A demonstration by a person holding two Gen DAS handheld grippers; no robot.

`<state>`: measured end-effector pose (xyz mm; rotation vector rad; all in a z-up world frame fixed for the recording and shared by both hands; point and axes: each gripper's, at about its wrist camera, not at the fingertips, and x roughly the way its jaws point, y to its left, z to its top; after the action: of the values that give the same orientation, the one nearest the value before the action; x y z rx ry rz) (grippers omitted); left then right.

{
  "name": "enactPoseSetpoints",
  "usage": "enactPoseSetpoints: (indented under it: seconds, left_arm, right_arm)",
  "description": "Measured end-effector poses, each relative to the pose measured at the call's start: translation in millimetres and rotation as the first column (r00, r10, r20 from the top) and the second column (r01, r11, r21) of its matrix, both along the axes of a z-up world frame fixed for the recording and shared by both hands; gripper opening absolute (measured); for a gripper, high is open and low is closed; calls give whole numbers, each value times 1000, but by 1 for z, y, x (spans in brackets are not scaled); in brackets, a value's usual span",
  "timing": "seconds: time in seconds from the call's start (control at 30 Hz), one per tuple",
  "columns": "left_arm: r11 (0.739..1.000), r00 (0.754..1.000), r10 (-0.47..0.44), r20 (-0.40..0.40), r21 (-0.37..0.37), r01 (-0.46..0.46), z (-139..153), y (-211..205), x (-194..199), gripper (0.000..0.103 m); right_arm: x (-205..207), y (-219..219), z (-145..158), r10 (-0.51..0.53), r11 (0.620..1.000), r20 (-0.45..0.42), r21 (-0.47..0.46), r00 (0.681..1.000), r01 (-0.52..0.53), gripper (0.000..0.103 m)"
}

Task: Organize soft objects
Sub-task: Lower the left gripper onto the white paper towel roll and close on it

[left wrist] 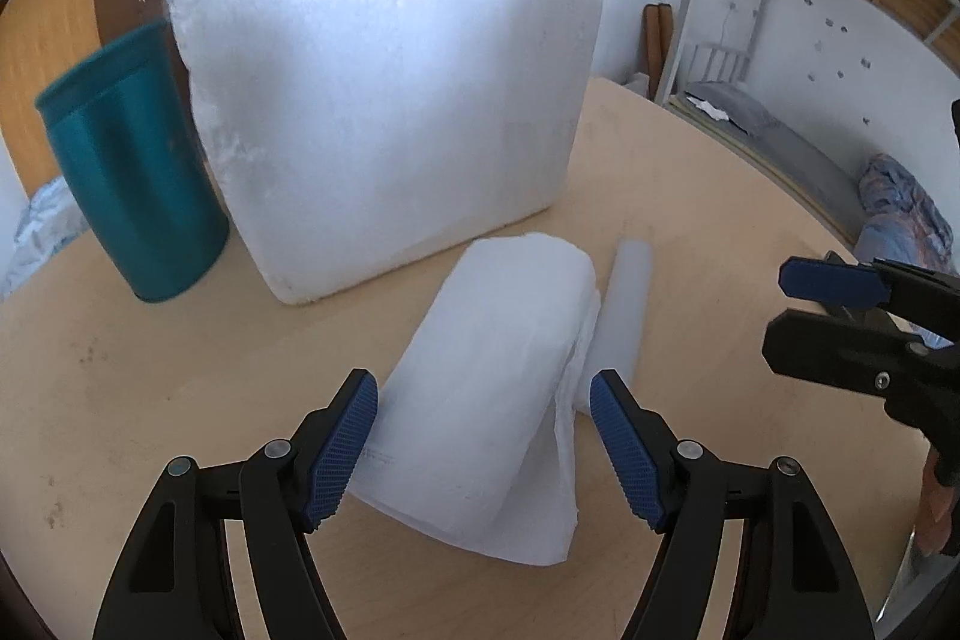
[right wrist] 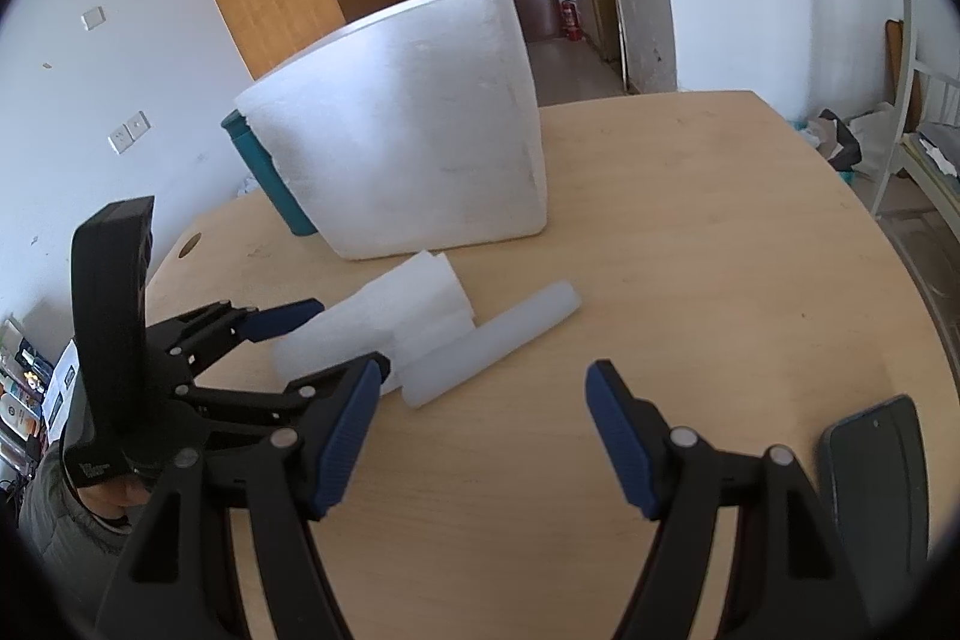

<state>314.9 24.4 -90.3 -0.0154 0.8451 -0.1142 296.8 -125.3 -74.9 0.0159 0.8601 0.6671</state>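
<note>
A folded white foam sheet [left wrist: 492, 376] lies on the wooden table [left wrist: 150, 400]. My left gripper [left wrist: 483, 451] is open, its blue pads either side of the sheet's near end, not squeezing it. A white foam rod [left wrist: 624, 304] lies just right of the sheet. A big white styrofoam box [left wrist: 384, 100] stands behind them. In the right wrist view the sheet [right wrist: 384, 322], the rod [right wrist: 498, 340] and the box [right wrist: 414, 142] show ahead. My right gripper [right wrist: 483, 436] is open and empty above bare table, right of the left gripper [right wrist: 336, 334].
A teal cylindrical bin [left wrist: 126, 166] stands left of the box, touching it. A dark phone [right wrist: 876, 472] lies near the right gripper at the table's front right. A bunk bed [left wrist: 798, 40] is beyond the table's right edge.
</note>
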Motion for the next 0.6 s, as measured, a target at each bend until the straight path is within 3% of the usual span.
enactPoseSetpoints:
  seconds: [0.13, 0.23, 0.43, 0.6]
  left_arm:
    - [1000, 1000, 4, -15, 3, -4, -4, 3, 0, 54]
    - [1000, 1000, 9, -19, -7, -10, -3, 6, -3, 52]
    - [998, 1000, 0, -6, 63, 0, -2, -2, -14, 45]
    - [998, 999, 43, 25, 49, -44, 5, 11, -28, 43]
  right_arm:
    - [2, 2, -3, -3, 1000, -15, -5, 1000, 3, 76]
    - [6, 5, -7, -7, 1000, -29, -16, 1000, 6, 76]
    - [18, 18, -18, -9, 998, -66, -62, 998, 5, 76]
    - [23, 27, -23, -12, 996, -84, -85, 996, 5, 76]
